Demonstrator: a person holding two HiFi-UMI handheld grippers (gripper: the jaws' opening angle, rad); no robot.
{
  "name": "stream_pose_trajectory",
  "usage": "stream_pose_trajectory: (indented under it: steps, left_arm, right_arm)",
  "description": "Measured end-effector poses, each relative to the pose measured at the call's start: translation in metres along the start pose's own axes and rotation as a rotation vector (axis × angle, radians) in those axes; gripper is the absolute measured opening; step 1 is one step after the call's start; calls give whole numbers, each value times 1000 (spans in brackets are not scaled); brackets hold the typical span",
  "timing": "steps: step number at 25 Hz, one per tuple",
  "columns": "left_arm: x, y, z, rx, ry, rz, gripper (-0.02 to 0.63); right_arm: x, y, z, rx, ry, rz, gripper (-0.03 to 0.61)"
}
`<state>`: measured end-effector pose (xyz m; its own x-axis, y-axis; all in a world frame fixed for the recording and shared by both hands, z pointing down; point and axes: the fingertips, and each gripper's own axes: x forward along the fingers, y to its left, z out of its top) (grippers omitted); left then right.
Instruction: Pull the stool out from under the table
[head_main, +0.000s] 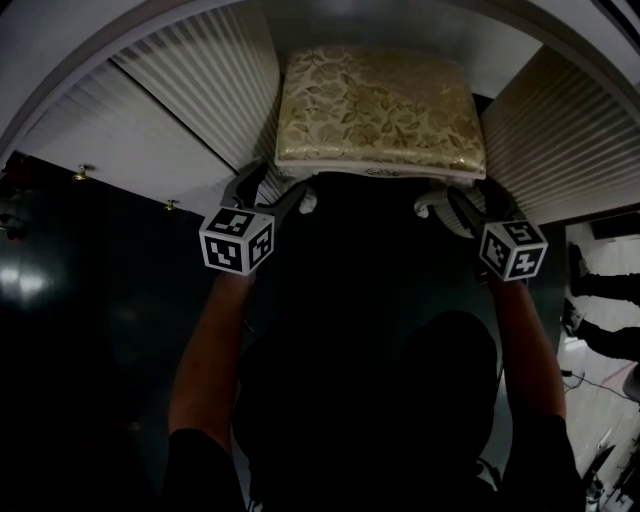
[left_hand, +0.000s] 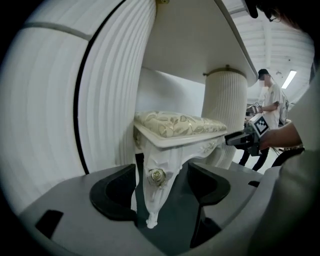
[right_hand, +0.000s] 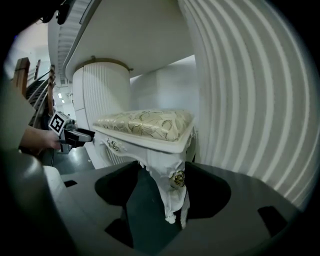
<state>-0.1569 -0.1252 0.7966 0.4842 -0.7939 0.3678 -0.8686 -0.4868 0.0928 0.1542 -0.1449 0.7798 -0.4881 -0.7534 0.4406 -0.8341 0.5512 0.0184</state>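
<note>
Guessing nothing's pulled yet: the table (head_main: 180, 110) hangs over the stool (head_main: 378, 105), which sits tucked just beyond the fingers (left_hand: 115, 192). Both the left gripper (left_hand: 162, 182) and right gripper (right_hand: 159, 187) straddle a front leg (left_hand: 156, 187), fingers spread, leg between them, not clamped, so gripping comes first.

Stool cushion (head_main: 378, 105): woven cloth, gold leaf pattern, slight sheen. Stool leg (left_hand: 152, 197): white paint over carved relief, smooth, semi-gloss from what I see. The rosette (left_hand: 157, 175) on it has a gilt, metallic-looking finish. Table (head_main: 190, 110) panels: white, finely ribbed, matt. Floor (head_main: 70, 290): dark and glossy; I get light reflections off it. Left gripper (left_hand: 162, 190) and right gripper (right_hand: 162, 192): grey matt body, looks like plastic to me, with black, matt, smooth jaw pads. Marker cube (head_main: 237, 241): flat black-and-white print.
</note>
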Motion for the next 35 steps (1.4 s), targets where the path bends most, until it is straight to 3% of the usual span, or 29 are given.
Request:
stream_pose_trajectory:
  steps: [9,15,25,28,31,35]
  left_arm:
    - [25,-5,-4,18,24,-35,319]
    - [30,-5,-5,26,38,32,319]
    - [26,-5,-1,-46,2,10,318]
    - [25,-3,1,-70,4,4,318]
    - [22,2,2,-87,14,-19,294]
    - [24,2,4,-4,22,-18,293]
  right_arm:
    - [17,-7,-12,-35,25,-53,247]
    - [18,-7,-11,21,9,-58,247]
    - [12,-4,-8,48,6,-40,247]
    - [8,-2,-10,80,34,6,247]
    - [3,-1,-9,143,64,126,247]
    - [-1,-3,-5,86,63,175,247]
